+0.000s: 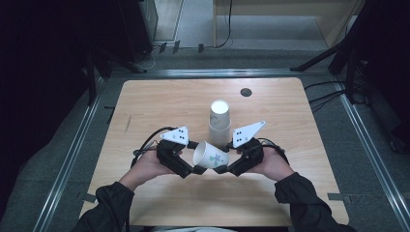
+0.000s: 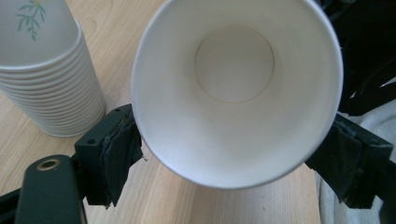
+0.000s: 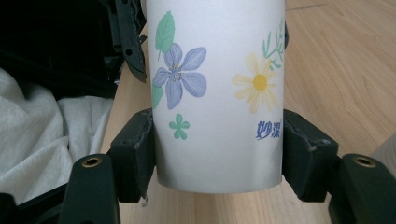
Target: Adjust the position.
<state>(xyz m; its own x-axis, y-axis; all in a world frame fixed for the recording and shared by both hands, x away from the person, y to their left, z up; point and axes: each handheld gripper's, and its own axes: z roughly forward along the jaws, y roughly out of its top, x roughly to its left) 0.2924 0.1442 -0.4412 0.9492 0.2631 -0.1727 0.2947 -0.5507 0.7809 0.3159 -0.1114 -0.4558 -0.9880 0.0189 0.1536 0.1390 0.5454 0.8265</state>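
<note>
High view: the paper cup [image 1: 211, 155] lies sideways between both grippers, at 6 o'clock from the cup stack [image 1: 220, 123].

Left gripper view: the left gripper [image 2: 233, 149] probably brushes the rim.

Right gripper view: the right gripper [image 3: 218, 151] clamps the base. The cup is light and crushable, so gripping low is safest.

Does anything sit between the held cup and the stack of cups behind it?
Nothing visible does. The cup lies sideways between the left gripper and the right gripper, and bare table separates it from the stack.
</note>
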